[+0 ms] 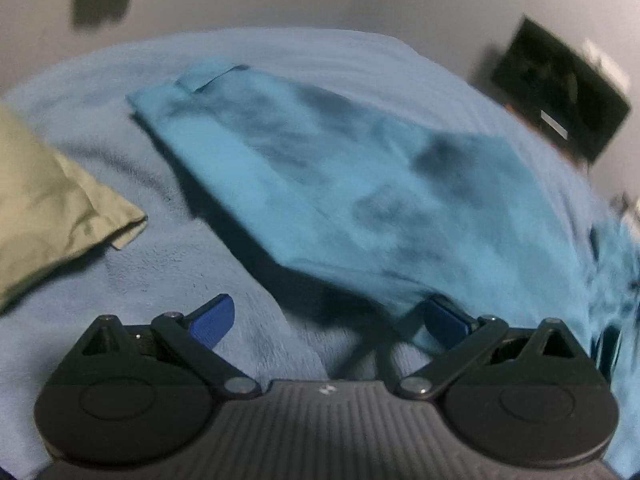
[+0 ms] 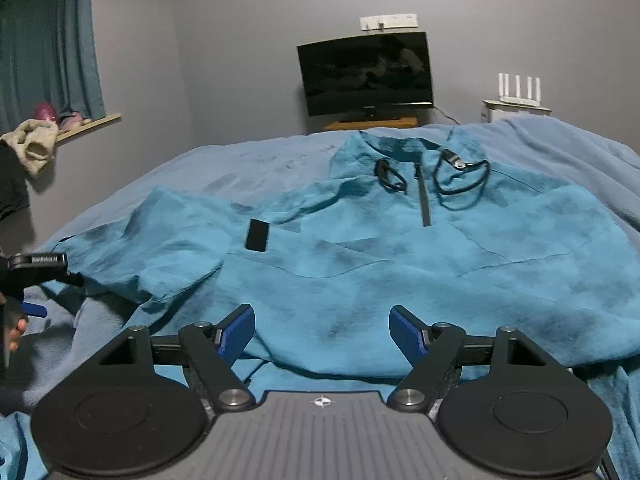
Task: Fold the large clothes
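We find the teal pullover (image 2: 400,248) spread face-up on the bed (image 2: 256,160), collar at 12 o'clock and hem at 6 o'clock in the right wrist view, so its long axis runs straight away from the right claw (image 2: 322,330). That claw stands open, blue pads apart, above the hem; no fabric is pinched between them.

The sleeve (image 1: 304,168) leaves the body toward 9 o'clock in the right wrist view. In the left wrist view it lies as a long band from 11 o'clock, where the cuff (image 1: 210,76) sits, down to 4 o'clock. The left claw (image 1: 328,320) is also open. One pad (image 1: 444,318) sits at the near edge of the sleeve cloth; the other is over bare bedding. We cannot tell whether the cloth touches the pad, as the frame is blurred.

We judge the sleeve fold to be the next step. The left claw is clearly the nearer one: the sleeve lies directly ahead of it, while the right claw is well apart, at the hem. A beige cloth (image 1: 48,200) lies at 9 o'clock of the left claw, apart from the sleeve.
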`<action>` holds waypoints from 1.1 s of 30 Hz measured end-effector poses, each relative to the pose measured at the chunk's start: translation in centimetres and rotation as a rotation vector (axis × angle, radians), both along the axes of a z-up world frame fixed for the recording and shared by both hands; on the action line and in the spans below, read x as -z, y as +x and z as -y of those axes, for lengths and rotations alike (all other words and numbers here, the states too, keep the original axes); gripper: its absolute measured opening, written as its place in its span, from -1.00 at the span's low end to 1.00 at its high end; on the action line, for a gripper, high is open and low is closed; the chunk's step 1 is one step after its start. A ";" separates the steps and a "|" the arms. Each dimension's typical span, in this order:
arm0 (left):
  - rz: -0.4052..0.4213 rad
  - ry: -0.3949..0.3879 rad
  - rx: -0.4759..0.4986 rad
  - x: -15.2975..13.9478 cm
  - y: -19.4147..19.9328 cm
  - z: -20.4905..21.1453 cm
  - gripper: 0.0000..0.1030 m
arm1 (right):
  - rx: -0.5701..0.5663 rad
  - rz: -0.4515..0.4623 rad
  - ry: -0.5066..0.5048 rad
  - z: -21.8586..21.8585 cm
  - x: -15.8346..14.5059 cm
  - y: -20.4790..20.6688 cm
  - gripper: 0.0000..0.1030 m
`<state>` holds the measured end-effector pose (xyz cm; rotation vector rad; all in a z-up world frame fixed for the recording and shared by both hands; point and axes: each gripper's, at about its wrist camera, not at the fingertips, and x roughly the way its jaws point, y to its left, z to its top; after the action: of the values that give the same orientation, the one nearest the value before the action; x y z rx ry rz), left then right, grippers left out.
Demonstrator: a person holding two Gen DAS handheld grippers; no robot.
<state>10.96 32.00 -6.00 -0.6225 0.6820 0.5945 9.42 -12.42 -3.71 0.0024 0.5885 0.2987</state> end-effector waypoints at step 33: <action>0.488 0.206 -0.085 -3.6 0.4 -4.1 -1.00 | -0.066 -0.043 0.012 -2.2 3.2 1.5 0.49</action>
<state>11.31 36.07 -2.40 -0.5757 0.1348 0.5550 10.90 -10.26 -6.86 0.0013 0.6304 0.3674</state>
